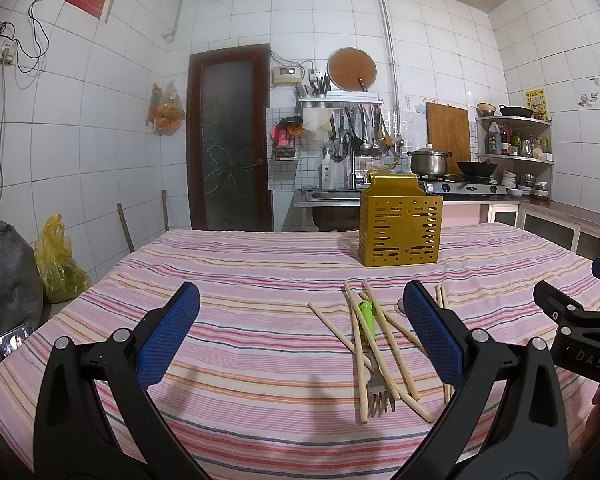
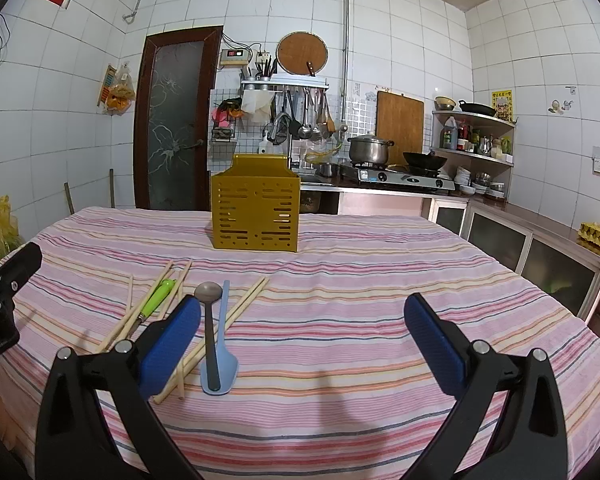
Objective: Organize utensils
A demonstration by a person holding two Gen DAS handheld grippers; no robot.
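A gold perforated utensil holder (image 1: 400, 226) stands upright at the far middle of the striped table; it also shows in the right wrist view (image 2: 256, 210). Wooden chopsticks (image 1: 384, 350) lie crossed in a pile over a green-handled fork (image 1: 367, 322). In the right wrist view the chopsticks (image 2: 242, 306), the green-handled fork (image 2: 158, 298), a metal spoon (image 2: 209, 320) and a light blue spoon (image 2: 221, 354) lie at the left. My left gripper (image 1: 302, 330) is open and empty, left of the pile. My right gripper (image 2: 302, 332) is open and empty, right of the utensils.
The striped cloth (image 1: 240, 288) covers the whole table. A yellow plastic bag (image 1: 58, 264) sits on the floor at the left. A sink, stove with pot (image 2: 370, 148) and wok, and shelves line the back wall. A counter (image 2: 540, 240) runs along the right.
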